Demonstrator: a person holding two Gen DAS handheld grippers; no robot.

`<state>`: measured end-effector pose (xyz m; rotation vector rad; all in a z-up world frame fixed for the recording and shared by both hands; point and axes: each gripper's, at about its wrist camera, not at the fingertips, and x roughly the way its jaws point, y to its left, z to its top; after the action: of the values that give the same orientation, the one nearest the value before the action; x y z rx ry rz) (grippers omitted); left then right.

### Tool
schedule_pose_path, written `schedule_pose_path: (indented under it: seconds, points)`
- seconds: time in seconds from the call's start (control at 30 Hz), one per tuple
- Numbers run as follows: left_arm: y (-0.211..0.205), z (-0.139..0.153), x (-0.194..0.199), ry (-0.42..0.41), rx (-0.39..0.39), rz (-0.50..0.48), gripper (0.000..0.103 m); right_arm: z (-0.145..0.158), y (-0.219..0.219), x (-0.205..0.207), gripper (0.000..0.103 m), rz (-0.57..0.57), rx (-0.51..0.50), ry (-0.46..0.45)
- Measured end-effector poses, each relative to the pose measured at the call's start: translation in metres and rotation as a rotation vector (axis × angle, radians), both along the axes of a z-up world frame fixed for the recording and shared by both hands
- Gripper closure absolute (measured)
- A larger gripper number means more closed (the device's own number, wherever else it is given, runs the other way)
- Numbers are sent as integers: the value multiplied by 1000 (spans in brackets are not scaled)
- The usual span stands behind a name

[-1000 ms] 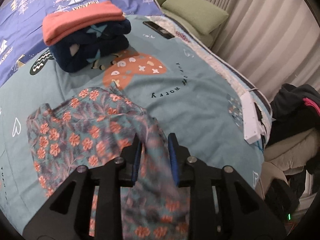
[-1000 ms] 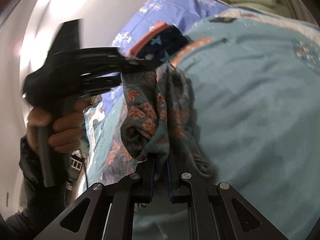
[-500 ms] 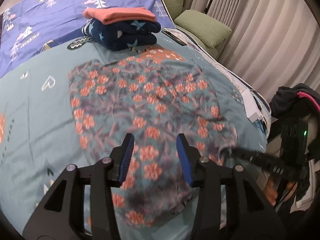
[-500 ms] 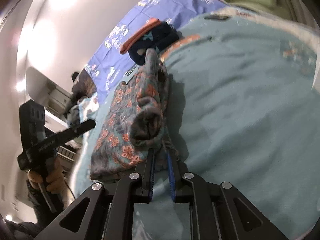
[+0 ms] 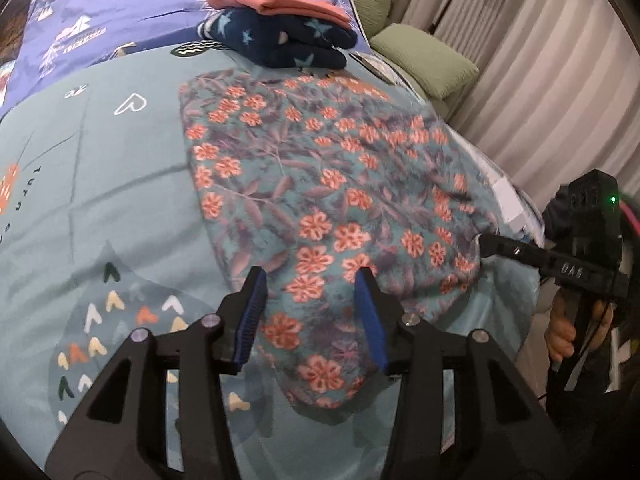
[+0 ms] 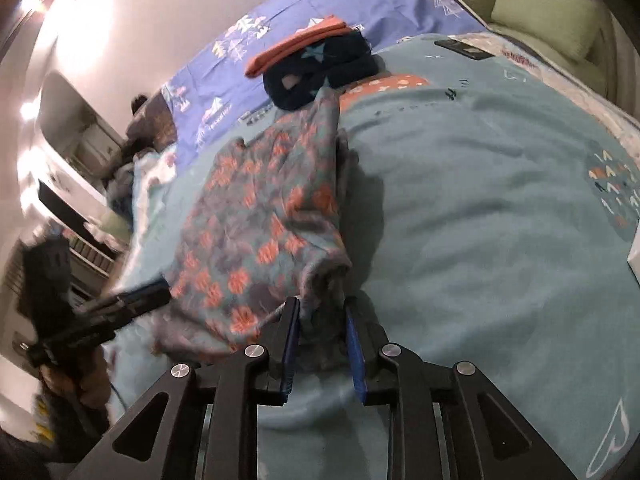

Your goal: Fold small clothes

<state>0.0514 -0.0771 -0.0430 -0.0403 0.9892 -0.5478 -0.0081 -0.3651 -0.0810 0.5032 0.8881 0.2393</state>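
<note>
A teal floral garment point(image 5: 320, 184) with orange flowers lies spread flat on the teal bedspread point(image 5: 100, 184). My left gripper point(image 5: 310, 300) is open, its jaws wide apart just above the garment's near edge. My right gripper point(image 6: 318, 320) has its jaws parted around the bunched corner of the garment point(image 6: 264, 216), with cloth still lying between them. The right gripper also shows at the garment's right corner in the left wrist view point(image 5: 484, 242). The left gripper shows at the left in the right wrist view point(image 6: 132, 300).
A folded stack, salmon cloth point(image 5: 276, 0) on navy star fleece point(image 5: 280, 42), sits at the far side of the bed. Green cushions point(image 5: 424, 60) and curtains point(image 5: 540, 72) are at the right. A dark phone point(image 6: 460, 48) lies on the bed.
The garment went from hanging bunched between both grippers to lying spread on the bed. My left gripper opened and let it go. My right gripper's jaws have parted.
</note>
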Motion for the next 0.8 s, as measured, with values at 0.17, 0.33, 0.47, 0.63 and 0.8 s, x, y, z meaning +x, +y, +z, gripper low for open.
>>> schedule_pose_path:
  seconds: [0.17,0.33,0.47,0.63,0.8]
  points:
    - [-4,14,25,-44,-20,-3,54,50,-21,28,65,9,65,-142]
    - [-22,19,59,-82,-14,-9,50,59,-28,111,59,118,114,-99]
    - [-31,7,78,-51,-12,-17,49,27,-34,176,59,170,177,56]
    - [-26,-16,83,-1,0,-27,49,-13,-44,205,59,149,182,213]
    - [-30,-25,81,-20,11,-66,44,-22,-47,212,57,214,327,213]
